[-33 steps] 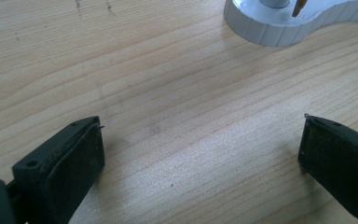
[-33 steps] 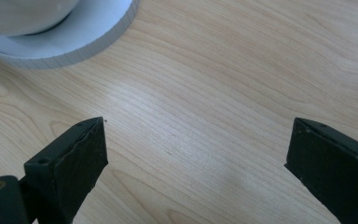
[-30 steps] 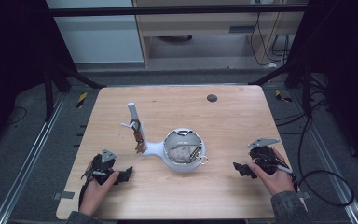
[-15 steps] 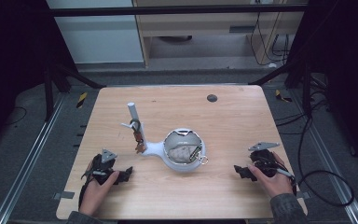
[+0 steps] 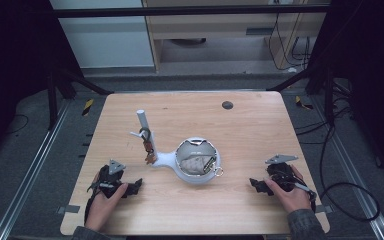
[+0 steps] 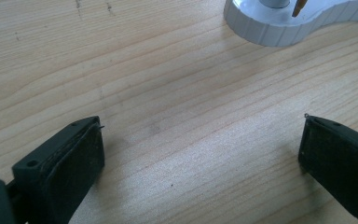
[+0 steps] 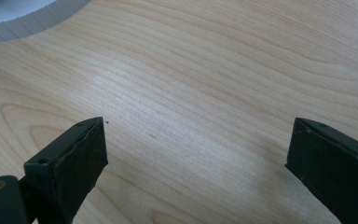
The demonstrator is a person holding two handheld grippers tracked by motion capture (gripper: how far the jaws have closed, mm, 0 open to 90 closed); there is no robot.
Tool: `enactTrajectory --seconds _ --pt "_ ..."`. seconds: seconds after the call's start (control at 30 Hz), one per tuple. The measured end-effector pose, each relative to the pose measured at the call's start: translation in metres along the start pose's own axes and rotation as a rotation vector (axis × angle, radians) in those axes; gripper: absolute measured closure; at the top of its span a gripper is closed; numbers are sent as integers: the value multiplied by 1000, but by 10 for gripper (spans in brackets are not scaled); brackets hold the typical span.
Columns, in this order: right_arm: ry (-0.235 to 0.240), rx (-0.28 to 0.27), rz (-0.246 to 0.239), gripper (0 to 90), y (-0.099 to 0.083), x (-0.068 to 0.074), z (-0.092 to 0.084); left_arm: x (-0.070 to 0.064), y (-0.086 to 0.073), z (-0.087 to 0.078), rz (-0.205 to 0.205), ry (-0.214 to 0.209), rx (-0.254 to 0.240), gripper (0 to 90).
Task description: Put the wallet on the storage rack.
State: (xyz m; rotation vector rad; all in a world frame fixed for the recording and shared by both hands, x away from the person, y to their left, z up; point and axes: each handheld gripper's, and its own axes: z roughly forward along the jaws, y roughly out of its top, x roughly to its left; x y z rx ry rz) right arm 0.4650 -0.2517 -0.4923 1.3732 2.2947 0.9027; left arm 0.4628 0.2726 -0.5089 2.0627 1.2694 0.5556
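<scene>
Starting with the biggest thing, we see the wooden counter (image 5: 260,125), bare over most of its top, with a small dark round mark (image 5: 227,105) toward one o'clock from its middle. Next in size comes the white stand (image 5: 166,160), sitting just about at the centre: its round dish (image 5: 198,161) holds a crumpled pale item with a bit of green on it, too small for us to name, and a little metal ring (image 5: 219,172) hangs at the dish's four o'clock edge. From the dish a neck runs out toward nine o'clock to a white upright post (image 5: 142,125), and something small and brownish, perhaps keys or a charm, dangles from a hook (image 5: 146,134) on that post.

Then we come to our hands. The left tongs (image 5: 136,186) lie at seven o'clock from the stand, well apart from it, spread wide with nothing but counter between the pads (image 6: 81,156). The right tongs (image 5: 256,185) lie at four o'clock, likewise spread wide and empty (image 7: 86,149).

We judge that the work is at its very start: nothing is gripped, the things in the dish and on the hook look untouched, and all reaching, grasping and moving is yet to do
</scene>
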Motion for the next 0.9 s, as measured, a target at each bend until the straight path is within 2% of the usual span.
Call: enactTrajectory --seconds 0.2,0.43,0.57,0.67,0.8,0.9 --pt "-8 -17 16 47 3 -3 4 0 0 0 0 0 0 0" --pt "-51 -16 31 45 2 -5 18 0 0 0 0 -1 0 0" --pt "-59 -45 46 35 3 -5 21 0 0 0 1 -2 1 0" --pt "-86 -59 22 21 2 -4 25 0 0 0 0 -3 0 0" --pt "-88 -87 19 2 0 -3 27 0 0 0 0 -3 0 0" --pt "-92 -88 19 4 0 -3 27 0 0 0 0 -4 0 0"
